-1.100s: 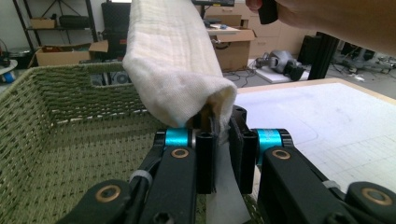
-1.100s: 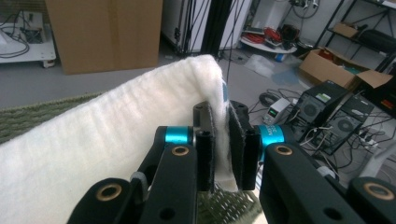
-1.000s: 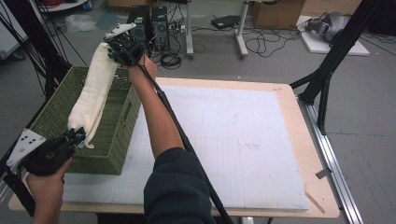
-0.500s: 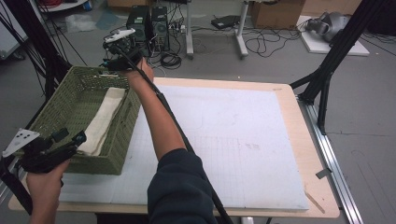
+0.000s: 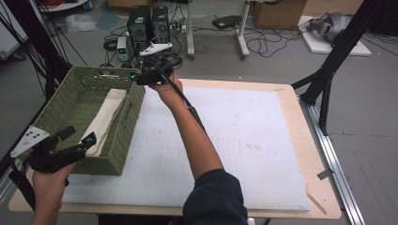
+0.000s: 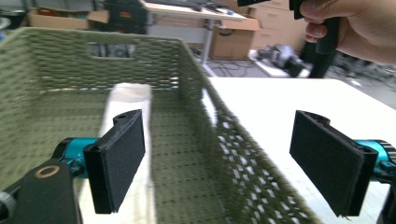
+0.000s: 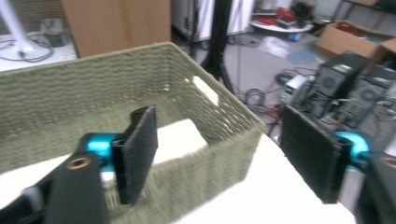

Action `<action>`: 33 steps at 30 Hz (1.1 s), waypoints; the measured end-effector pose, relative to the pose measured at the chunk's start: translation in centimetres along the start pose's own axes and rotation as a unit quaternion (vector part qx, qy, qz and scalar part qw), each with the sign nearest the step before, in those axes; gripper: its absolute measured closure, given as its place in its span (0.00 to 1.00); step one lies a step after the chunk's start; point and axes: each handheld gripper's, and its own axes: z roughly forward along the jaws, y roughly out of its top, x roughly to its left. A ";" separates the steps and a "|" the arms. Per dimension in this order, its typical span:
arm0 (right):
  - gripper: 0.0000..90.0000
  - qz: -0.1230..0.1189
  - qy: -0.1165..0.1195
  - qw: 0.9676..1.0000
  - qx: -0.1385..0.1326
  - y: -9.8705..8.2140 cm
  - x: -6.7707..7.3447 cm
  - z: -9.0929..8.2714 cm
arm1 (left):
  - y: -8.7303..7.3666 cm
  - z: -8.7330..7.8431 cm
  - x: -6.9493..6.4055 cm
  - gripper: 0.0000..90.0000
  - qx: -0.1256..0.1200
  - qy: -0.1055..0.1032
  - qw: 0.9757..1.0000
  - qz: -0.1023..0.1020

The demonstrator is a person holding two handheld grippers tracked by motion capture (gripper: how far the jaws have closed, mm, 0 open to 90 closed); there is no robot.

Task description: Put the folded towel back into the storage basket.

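Note:
A green woven basket (image 5: 133, 105) stands on the left of the table. A cream cloth (image 5: 105, 117) lies lengthwise inside it. My left gripper (image 5: 79, 136) hovers at the basket's near end. Its jaws have just been opening and stand open, the pads touching nothing. Its own view looks along the basket's right wall (image 6: 196, 93), with the cloth (image 6: 130, 100) beyond the left gripper (image 6: 219, 163). My right gripper (image 5: 138, 77) hangs over the basket's far right corner; its jaws have also just been opening and hold nothing. The right gripper (image 7: 224, 149) faces the basket (image 7: 93, 93) and the cloth (image 7: 180, 135).
A white gridded mat (image 5: 234, 140) covers most of the wooden table (image 5: 300, 122), right of the basket. Computer towers (image 5: 149, 21) and cables lie on the floor beyond the far edge. Black stand legs (image 5: 328, 70) rise at the table's right corner.
A second ago both grippers held the cloth stretched above the basket. It now lies inside, both grippers have opened, and the right hand has moved right and down off the cloth.

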 end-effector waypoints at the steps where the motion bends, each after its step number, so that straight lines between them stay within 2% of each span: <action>1: 0.24 0.006 -0.001 1.000 -0.003 -0.4 -0.2 -0.7 | 0.0 0.1 -0.1 0.20 -0.004 -0.008 1.000 0.004; 4: 0.21 0.019 0.001 1.000 -0.007 -1.3 -0.6 -2.4 | 0.2 0.3 -0.6 0.20 -0.012 -0.027 0.999 0.013; 8: 0.18 0.018 0.002 1.000 -0.008 -2.7 -0.8 -4.8 | 0.3 0.9 -1.1 0.20 -0.020 -0.045 0.998 0.029; 12: 0.18 0.012 -0.001 1.000 -0.003 -4.1 -0.7 -7.2 | 0.4 1.5 -1.7 0.20 -0.013 -0.056 0.997 0.043; 16: 0.18 0.014 -0.002 1.000 -0.006 -6.0 -0.9 -9.8 | 0.5 2.1 -2.3 0.20 -0.006 -0.070 0.997 0.033; 18: 0.18 0.014 -0.007 1.000 -0.006 -6.9 -0.9 -11.1 | 0.5 2.4 -2.6 0.20 -0.007 -0.087 0.996 0.023; 24: 0.18 0.020 -0.018 1.000 -0.002 -9.6 -0.9 -14.3 | 0.5 3.1 -3.3 0.20 -0.013 -0.105 0.994 0.020; 30: 0.18 0.020 -0.037 0.999 -0.002 -12.0 -0.5 -17.6 | 0.4 4.1 -4.5 0.20 -0.005 -0.132 0.991 0.035; 33: 0.18 0.027 -0.047 0.999 -0.002 -13.3 -0.6 -19.2 | 0.3 4.6 -5.2 0.20 -0.003 -0.152 0.988 0.039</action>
